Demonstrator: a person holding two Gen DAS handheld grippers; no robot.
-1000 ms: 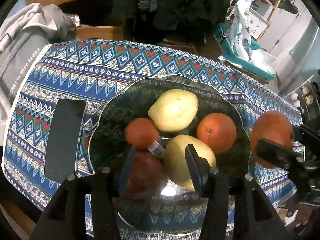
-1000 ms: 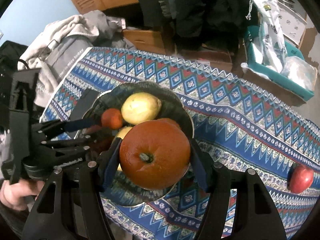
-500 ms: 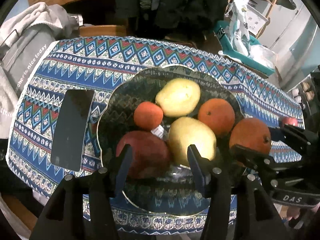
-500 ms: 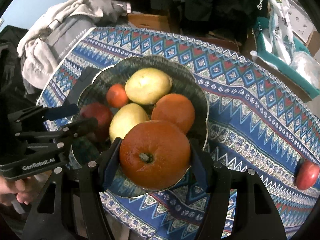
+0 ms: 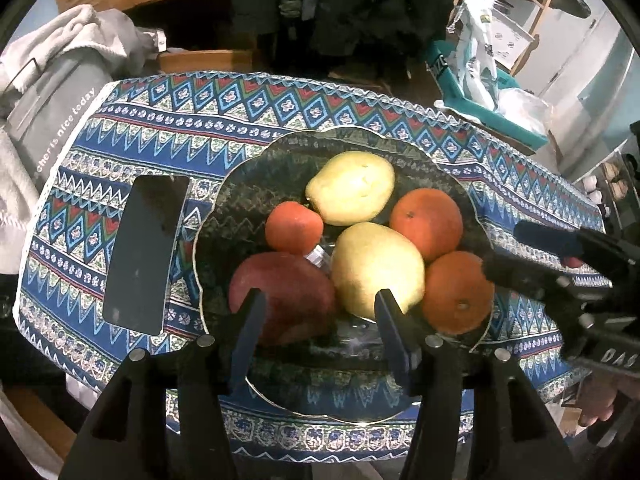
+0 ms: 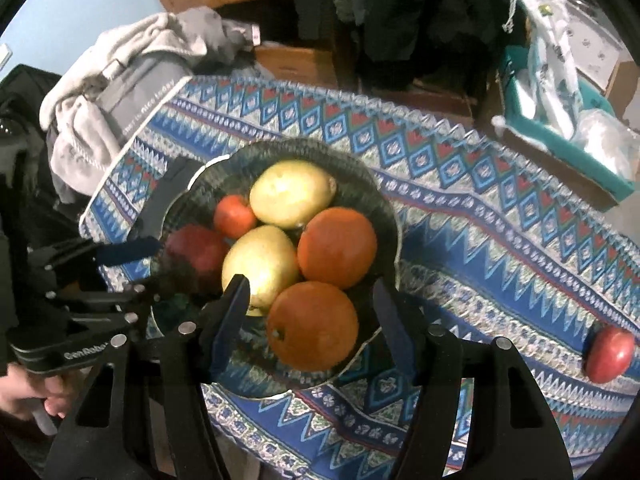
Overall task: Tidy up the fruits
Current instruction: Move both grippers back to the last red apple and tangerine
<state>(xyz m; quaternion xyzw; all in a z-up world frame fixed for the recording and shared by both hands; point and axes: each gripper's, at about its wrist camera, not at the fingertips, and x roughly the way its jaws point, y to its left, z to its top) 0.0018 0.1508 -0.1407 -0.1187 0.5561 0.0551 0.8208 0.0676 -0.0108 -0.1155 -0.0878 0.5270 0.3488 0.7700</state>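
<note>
One patterned tablecloth (image 5: 240, 120) covers the whole work surface, and at its middle sits the dark glass bowl (image 5: 240, 208) where I am gathering the fruit. A black phone (image 5: 148, 252) lies flat just beside the bowl's left rim, out of my way.

My left gripper (image 5: 320, 320) hangs over the near edge of the bowl. Its jaws have just been opening and now stand released, with the dark red fruit (image 5: 288, 292) framed between the fingers but lying in the bowl on its own. My right gripper (image 6: 308, 286) points down at the large orange (image 6: 312, 326). A gap shows on both sides of the orange, so I judge it let go and resting low against the near rim, wedged by its neighbours so it should not roll.

Behind it lie two yellow pears (image 5: 376, 268), side by side in the centre, with a second orange (image 6: 338, 246) touching the nearer one. A small tangerine (image 5: 294, 226) fills the pocket on the left.

Smallest in view, a red apple (image 6: 608, 354) waits on the cloth, well apart to the right. I take it as my next pick, and the right gripper is closest to it.
</note>
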